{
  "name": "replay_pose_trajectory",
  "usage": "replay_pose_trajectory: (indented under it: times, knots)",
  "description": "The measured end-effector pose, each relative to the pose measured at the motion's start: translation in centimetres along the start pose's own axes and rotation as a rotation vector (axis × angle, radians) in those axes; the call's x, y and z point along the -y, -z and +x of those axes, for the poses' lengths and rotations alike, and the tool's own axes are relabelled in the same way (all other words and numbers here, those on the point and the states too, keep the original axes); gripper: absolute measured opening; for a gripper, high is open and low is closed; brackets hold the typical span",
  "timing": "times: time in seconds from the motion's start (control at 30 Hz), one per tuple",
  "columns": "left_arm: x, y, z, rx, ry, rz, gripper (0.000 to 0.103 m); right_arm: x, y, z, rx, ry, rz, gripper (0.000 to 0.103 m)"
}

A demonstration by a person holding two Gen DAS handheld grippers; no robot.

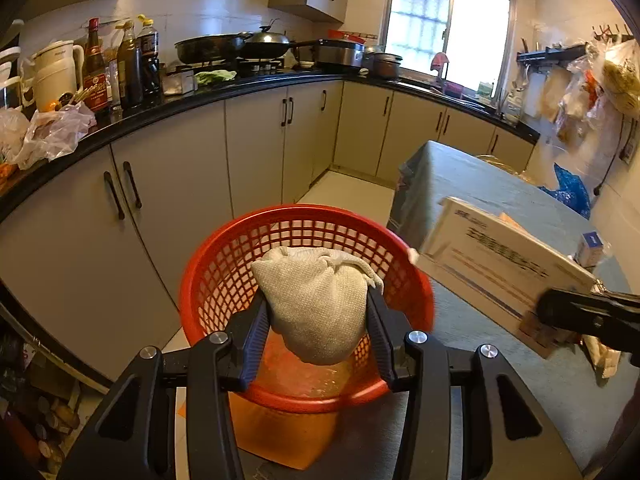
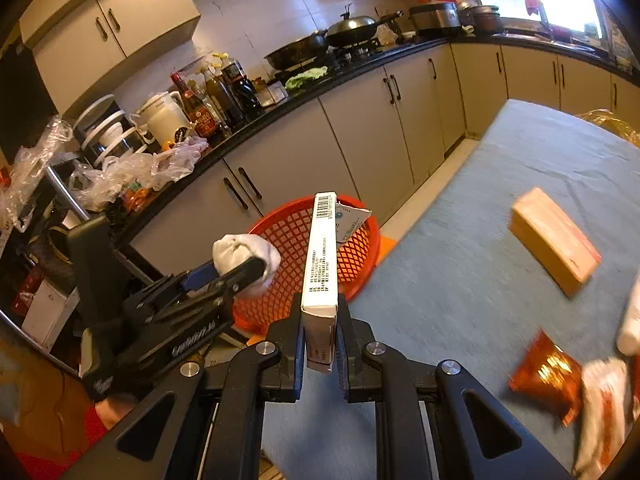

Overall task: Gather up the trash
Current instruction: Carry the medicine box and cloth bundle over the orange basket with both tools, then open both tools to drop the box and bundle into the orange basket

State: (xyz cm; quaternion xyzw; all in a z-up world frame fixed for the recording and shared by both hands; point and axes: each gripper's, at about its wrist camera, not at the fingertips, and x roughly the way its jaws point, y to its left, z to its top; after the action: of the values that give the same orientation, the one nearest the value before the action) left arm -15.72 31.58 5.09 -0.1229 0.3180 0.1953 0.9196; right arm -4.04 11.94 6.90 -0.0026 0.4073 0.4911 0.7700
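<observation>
Left gripper (image 1: 318, 316) jaws clamped on crumpled white wad (image 1: 316, 304), right gripper (image 2: 320, 344) jaws on flat white carton (image 2: 320, 264).

The left gripper (image 1: 318, 312) points forward and downward, its two black fingers (image 1: 252, 340) clamped on a crumpled off-white cloth bundle (image 1: 316, 304). The right gripper (image 2: 320, 340), at about three o'clock from the left one, tilts downward likewise, its fingers (image 2: 290, 344) pinched narrow on a flat white cardboard box (image 2: 320, 268) standing edge-up.
</observation>
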Motion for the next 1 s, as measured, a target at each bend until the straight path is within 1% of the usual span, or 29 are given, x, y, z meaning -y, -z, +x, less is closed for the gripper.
replay_pose_trajectory:
  times: [0.13,0.17,0.2,0.23,0.27,0.3,0.37,0.4,0.47,0.6,0.7,0.83,0.93,1.0]
  knots:
    - [-0.9,-0.3,0.7,-0.003,-0.015,-0.009,0.045,-0.1,-1.2,2.7,-0.029,0.001,0.002,0.014]
    - [-1.1,-0.4,1.1,-0.010,-0.014,-0.011,0.048,-0.1,-1.5,3.6,-0.042,-0.011,0.008,0.015]
    - [-1.2,-0.4,1.3,-0.016,-0.012,-0.014,0.053,-0.1,-1.8,4.1,-0.041,-0.007,0.016,0.015]
    - [-1.3,-0.5,1.6,-0.019,-0.012,-0.018,0.057,0.0,-2.0,4.6,-0.037,0.003,0.023,0.017]
    - [-1.4,-0.5,1.8,-0.022,-0.017,-0.026,0.065,0.0,-2.2,5.0,-0.042,0.004,0.026,0.026]
    - [-1.5,-0.5,2.1,-0.025,-0.023,-0.034,0.069,0.0,-2.3,5.1,-0.043,0.002,0.029,0.032]
    - [-1.8,-0.5,2.1,-0.026,-0.024,-0.049,0.069,0.2,-2.1,4.7,-0.024,0.001,0.040,0.032]
    - [-1.9,-0.4,2.0,-0.024,-0.024,-0.056,0.069,0.2,-1.9,4.3,-0.017,-0.004,0.034,0.032]
    - [-2.0,-0.1,1.4,-0.012,-0.021,-0.065,0.069,0.3,-1.2,2.9,0.003,0.015,0.021,0.032]
    - [-1.0,0.4,-0.2,0.017,-0.013,-0.047,0.069,0.8,0.7,-0.3,0.033,0.028,0.014,0.032]
    - [0.4,0.8,-1.3,0.030,0.019,-0.022,0.071,1.6,2.5,-2.7,0.044,0.034,0.027,0.033]
    - [3.9,1.5,-2.0,0.017,0.086,0.038,0.071,2.9,4.7,-5.9,0.072,0.033,0.073,0.033]
    - [6.8,2.0,-2.2,0.007,0.138,0.086,0.071,4.0,6.2,-8.0,0.094,0.078,0.087,0.034]
    - [8.9,2.4,-2.3,-0.002,0.161,0.125,0.071,5.2,7.4,-9.8,0.113,0.089,0.117,0.034]
